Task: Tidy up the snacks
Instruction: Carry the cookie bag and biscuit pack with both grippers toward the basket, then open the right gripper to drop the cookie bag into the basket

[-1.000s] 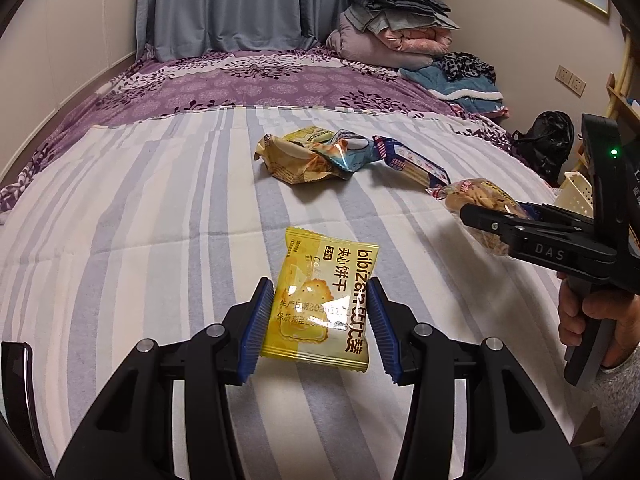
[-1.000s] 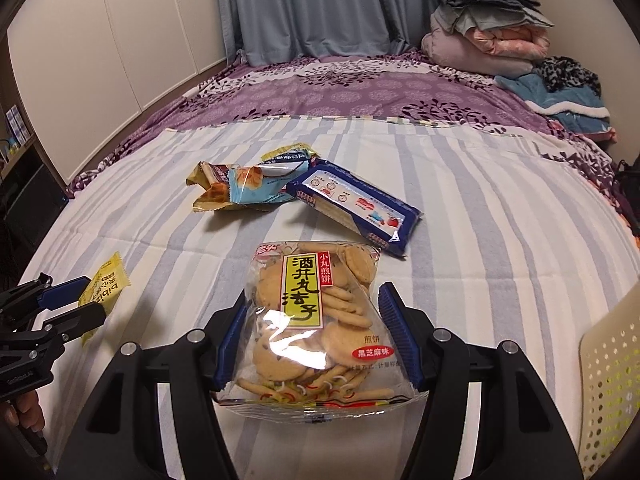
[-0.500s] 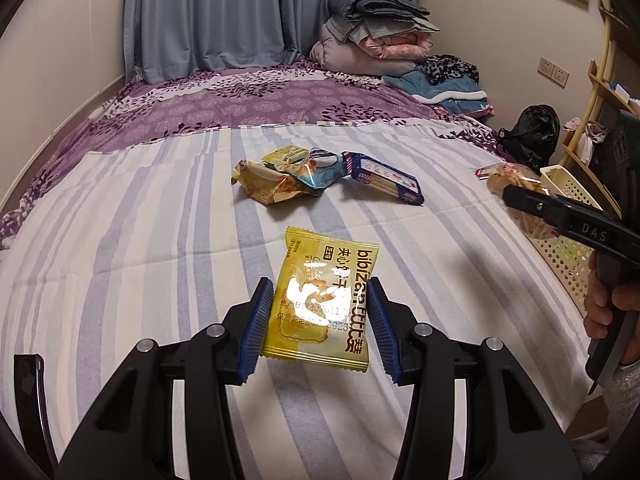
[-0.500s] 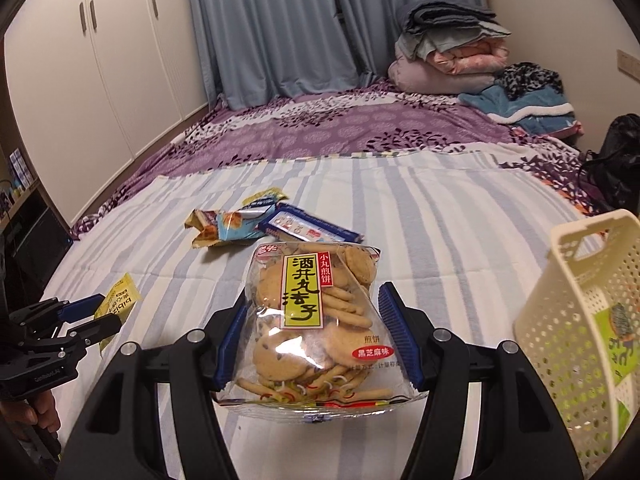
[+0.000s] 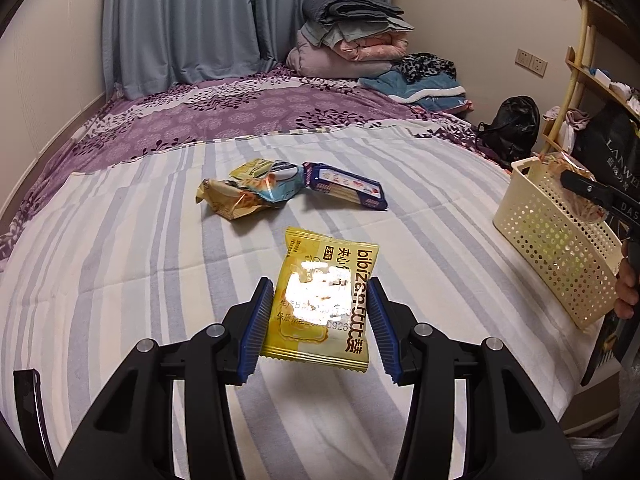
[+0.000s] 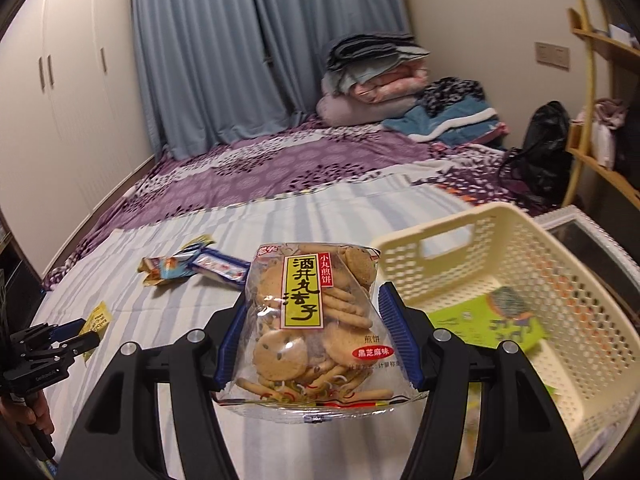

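**Yellow cracker packet and a clear biscuit bag, both pinched and off the bed**

Yellow foil packet of sandwich crackers (image 5: 325, 300) is clamped between the blue ribbed pads of the left gripper (image 5: 320, 326), held in the air above the striped grey-and-white bedspread (image 5: 120, 280), roughly over the near middle of the bed. Over on the other side, the right gripper (image 6: 316, 338) has its pads squeezed onto a clear plastic bag of round sesame biscuits (image 6: 316, 328) with a yellow label, and that bag hangs right by the near-left rim of the cream perforated plastic basket (image 6: 532, 280). The basket sits at the right edge of the bed, and there's already a lime-green snack packet (image 6: 492, 324) lying flat in the bottom of it.

Further up the bed, around the middle, a little pile is left: a crumpled gold-and-teal wrapper (image 5: 248, 194) touching a long dark-blue biscuit pack (image 5: 348, 190). Folded quilts and blankets (image 5: 352, 36) are stacked at the far right corner of the bed, by the blue-grey curtains (image 5: 180, 20).
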`<move>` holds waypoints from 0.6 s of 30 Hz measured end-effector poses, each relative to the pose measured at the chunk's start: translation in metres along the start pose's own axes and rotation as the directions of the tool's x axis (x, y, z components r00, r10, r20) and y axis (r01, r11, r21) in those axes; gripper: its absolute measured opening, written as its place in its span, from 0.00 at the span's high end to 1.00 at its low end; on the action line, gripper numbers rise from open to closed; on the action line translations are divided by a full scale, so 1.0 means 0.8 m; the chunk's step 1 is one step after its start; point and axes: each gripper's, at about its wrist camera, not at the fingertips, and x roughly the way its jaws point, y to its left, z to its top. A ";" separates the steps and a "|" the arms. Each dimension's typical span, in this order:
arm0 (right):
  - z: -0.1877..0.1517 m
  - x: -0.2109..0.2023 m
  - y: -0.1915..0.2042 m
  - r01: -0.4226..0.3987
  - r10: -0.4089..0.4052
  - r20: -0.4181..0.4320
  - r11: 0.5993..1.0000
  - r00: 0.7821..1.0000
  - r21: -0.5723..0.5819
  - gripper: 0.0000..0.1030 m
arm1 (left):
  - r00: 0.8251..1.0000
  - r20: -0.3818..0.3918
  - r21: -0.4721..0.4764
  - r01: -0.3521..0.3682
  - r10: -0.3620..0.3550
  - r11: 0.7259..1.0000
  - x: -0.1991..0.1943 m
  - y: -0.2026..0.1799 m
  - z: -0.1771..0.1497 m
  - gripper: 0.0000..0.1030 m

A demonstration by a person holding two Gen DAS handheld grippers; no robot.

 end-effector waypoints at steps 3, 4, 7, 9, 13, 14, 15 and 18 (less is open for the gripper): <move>-0.003 -0.014 -0.028 0.046 -0.046 0.007 0.999 0.999 0.026 0.40 | 1.000 0.006 0.013 0.013 -0.013 1.000 0.000 -0.009 0.005 0.52; -0.006 -0.019 -0.039 0.066 -0.066 0.009 0.997 0.998 0.036 0.40 | 1.000 0.008 0.018 0.017 -0.017 1.000 0.000 -0.013 0.006 0.52; -0.010 -0.027 -0.066 0.118 -0.119 0.006 0.991 0.993 0.066 0.40 | 0.999 0.009 0.030 0.030 -0.031 0.999 0.001 -0.024 0.010 0.52; -0.013 -0.030 -0.084 0.144 -0.145 -0.001 0.985 0.989 0.093 0.40 | 0.999 0.010 0.040 0.036 -0.037 0.999 0.001 -0.030 0.012 0.52; -0.022 -0.036 -0.114 0.206 -0.206 -0.015 0.968 0.978 0.141 0.40 | 0.999 0.015 0.058 0.046 -0.047 0.997 0.001 -0.043 0.017 0.52; -0.024 -0.037 -0.121 0.215 -0.215 -0.018 0.965 0.977 0.150 0.40 | 0.999 0.016 0.061 0.048 -0.049 0.997 0.001 -0.044 0.018 0.52; -0.027 -0.038 -0.130 0.227 -0.226 -0.023 0.960 0.974 0.166 0.39 | 0.999 0.017 0.065 0.049 -0.051 0.997 0.001 -0.047 0.019 0.52; -0.030 -0.041 -0.144 0.234 -0.234 -0.023 0.952 0.972 0.197 0.39 | 0.998 0.020 0.077 0.055 -0.056 0.996 0.000 -0.055 0.023 0.52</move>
